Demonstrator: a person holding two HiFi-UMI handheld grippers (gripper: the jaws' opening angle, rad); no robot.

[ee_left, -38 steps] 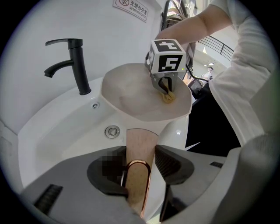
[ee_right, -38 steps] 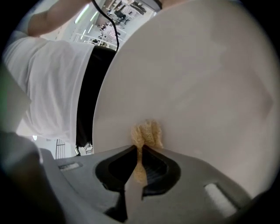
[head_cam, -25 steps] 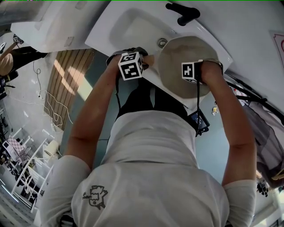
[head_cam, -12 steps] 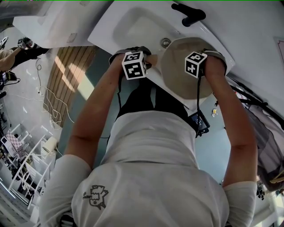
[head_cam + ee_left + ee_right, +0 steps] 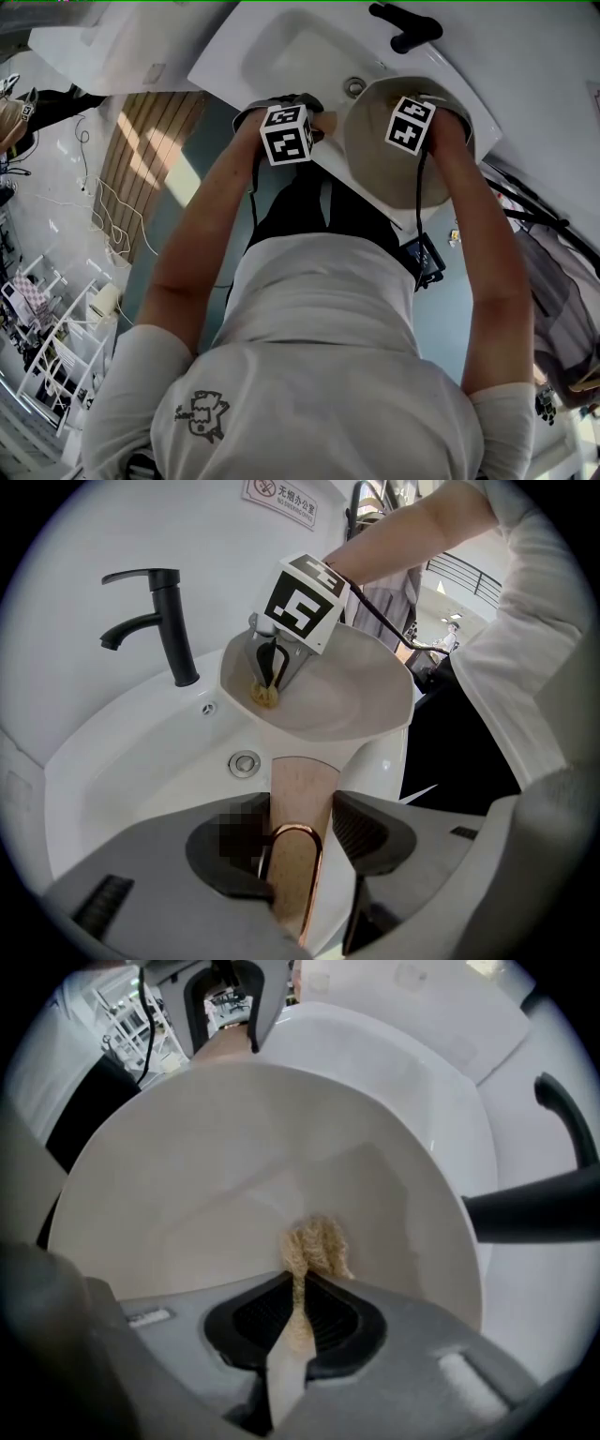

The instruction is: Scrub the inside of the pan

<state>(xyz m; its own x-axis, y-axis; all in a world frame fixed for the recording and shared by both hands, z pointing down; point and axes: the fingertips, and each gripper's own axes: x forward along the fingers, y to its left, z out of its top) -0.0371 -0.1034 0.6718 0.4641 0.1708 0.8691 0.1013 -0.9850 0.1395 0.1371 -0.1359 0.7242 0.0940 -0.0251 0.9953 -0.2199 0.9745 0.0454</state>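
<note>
— Pan [image 5: 352,700] tilted up in the white sink basin [image 5: 141,761], straight ahead of the left claw [image 5: 302,808], with its open side facing back toward that claw. How's the grip there?

— Left claw is clamped on the pan's beige handle [image 5: 305,775], one jaw on either side. The copper hanging loop [image 5: 318,878] sits just behind the pads, nearer the camera.

— And the other one?

— Right claw [image 5: 300,1288] points down into the pan, jaws pressed together on a tan fibrous scrubber [image 5: 317,1239]. The tuft sticks out just past the tips and sits against the pan's pale inner wall.

— The left claw's view shows it too. The right claw's marker cube [image 5: 306,602] is up beyond the handle, and the scrubber is right under it against the far inside of the pan.

— Surroundings?

— Black faucet [image 5: 173,635] ahead and to the left of the left claw. Round drain [image 5: 245,762] just left of the handle, down in the basin. From the right claw, the faucet lies off to the right, outside the pan's rim.

— Overhead, the two claws are close together above the sink, and the person's arms [image 5: 202,234] reach forward to them.
</note>
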